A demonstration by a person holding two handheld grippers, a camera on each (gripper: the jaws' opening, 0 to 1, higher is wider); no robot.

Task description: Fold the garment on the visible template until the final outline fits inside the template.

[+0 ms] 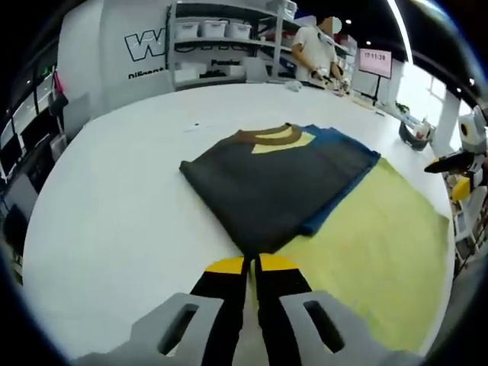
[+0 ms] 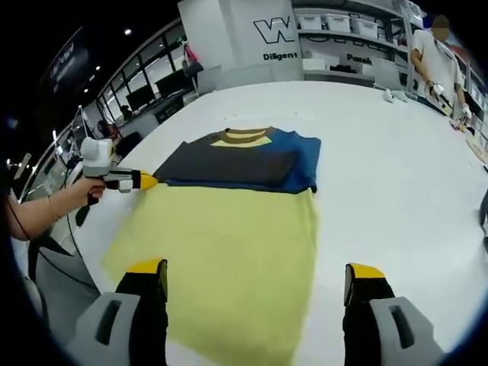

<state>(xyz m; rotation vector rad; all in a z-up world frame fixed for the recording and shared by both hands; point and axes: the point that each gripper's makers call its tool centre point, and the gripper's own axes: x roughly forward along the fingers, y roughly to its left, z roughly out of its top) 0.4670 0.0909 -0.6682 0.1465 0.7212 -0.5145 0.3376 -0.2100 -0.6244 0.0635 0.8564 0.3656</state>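
A folded garment (image 1: pixel 274 183), dark grey over blue with a brown collar and a yellow patch, lies across the far end of a pale yellow template (image 1: pixel 381 252) on the white table. My left gripper (image 1: pixel 252 265) is shut, its yellow tips pinching the garment's near corner. In the right gripper view the garment (image 2: pixel 236 164) rests on the template (image 2: pixel 221 252), and the left gripper (image 2: pixel 145 181) meets its left corner, held by a hand (image 2: pixel 57 200). My right gripper (image 2: pixel 255 274) stands wide open over the template's near end, holding nothing; the right gripper (image 1: pixel 454 162) also shows beyond the table's right edge.
The white table (image 1: pixel 114 198) reaches far around the cloth. A person (image 1: pixel 316 49) stands at its far side by small objects. Shelves with bins (image 1: pixel 213 34) line the back wall. A dark basket (image 1: pixel 415 136) sits at the far right edge.
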